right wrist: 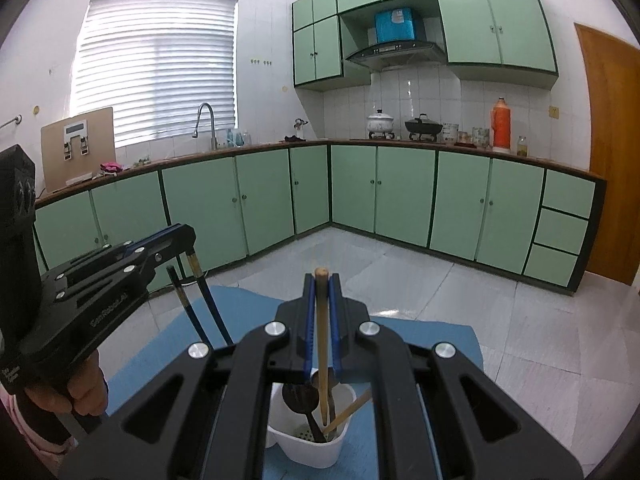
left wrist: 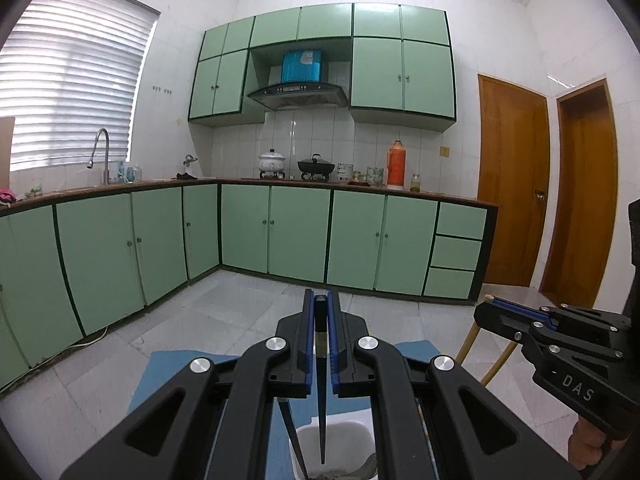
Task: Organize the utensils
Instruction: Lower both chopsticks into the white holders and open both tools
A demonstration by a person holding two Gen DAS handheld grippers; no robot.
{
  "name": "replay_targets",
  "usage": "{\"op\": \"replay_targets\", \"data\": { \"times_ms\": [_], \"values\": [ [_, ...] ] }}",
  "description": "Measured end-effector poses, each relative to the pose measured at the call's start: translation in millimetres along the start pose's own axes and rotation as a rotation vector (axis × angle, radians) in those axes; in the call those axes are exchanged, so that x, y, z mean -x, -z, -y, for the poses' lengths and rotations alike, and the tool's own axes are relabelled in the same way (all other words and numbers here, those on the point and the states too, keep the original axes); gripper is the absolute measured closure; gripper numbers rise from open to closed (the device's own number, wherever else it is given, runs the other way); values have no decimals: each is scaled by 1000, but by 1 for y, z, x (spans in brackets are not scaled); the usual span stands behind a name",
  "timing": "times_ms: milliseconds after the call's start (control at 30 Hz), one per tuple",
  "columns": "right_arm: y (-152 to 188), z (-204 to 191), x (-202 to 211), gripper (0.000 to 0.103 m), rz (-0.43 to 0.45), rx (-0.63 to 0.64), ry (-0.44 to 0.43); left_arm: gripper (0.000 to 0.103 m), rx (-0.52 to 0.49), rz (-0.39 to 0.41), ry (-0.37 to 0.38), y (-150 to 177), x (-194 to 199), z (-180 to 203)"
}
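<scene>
Jaws of the left gripper (left wrist: 321,300) are clamped on a dark chopstick (left wrist: 320,376); right gripper (right wrist: 321,280) jaws on a wooden chopstick (right wrist: 321,344). Both are held above the white holder (right wrist: 316,446) on the blue mat (right wrist: 248,308).

Green cabinets (left wrist: 296,232), orange thermos (left wrist: 396,164), perhaps.

Right tongs (right wrist: 321,280) clamped on a pale wooden chopstick (right wrist: 321,344), its tip down in the white utensil holder (right wrist: 316,446) beside a dark spoon (right wrist: 298,398), blue mat (right wrist: 420,336) underneath.
</scene>
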State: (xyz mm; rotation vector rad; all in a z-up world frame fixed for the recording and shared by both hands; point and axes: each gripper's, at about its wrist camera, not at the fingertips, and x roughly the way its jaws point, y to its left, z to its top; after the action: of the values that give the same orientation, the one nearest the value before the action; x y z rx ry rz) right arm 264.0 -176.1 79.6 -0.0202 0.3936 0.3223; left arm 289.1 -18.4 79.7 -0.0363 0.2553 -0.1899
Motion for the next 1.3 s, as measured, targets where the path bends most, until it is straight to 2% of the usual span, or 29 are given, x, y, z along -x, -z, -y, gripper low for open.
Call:
{"op": "replay_targets", "data": {
  "times_ms": [467,800,867,933,1067,1167,1300],
  "values": [
    [12,-2,-13,97,-48,-3,2,97,7,-53,-3,15,-12,-3],
    [11,1,-6,95,-38,-18,23,95,20,-65,-14,15,-11,-6],
    [12,1,-4,93,-33,-19,26,83,18,-61,-14,15,-8,-5],
    [12,2,0,90,-24,-22,32,79,15,-53,-11,16,-3,-3],
    [14,4,8,73,-3,-26,50,69,14,-33,-2,15,8,-2],
    [16,4,16,66,11,-28,57,59,14,-11,-3,14,18,-1],
    [22,5,28,58,29,-35,57,51,15,12,3,15,32,-2]
  ]
}}
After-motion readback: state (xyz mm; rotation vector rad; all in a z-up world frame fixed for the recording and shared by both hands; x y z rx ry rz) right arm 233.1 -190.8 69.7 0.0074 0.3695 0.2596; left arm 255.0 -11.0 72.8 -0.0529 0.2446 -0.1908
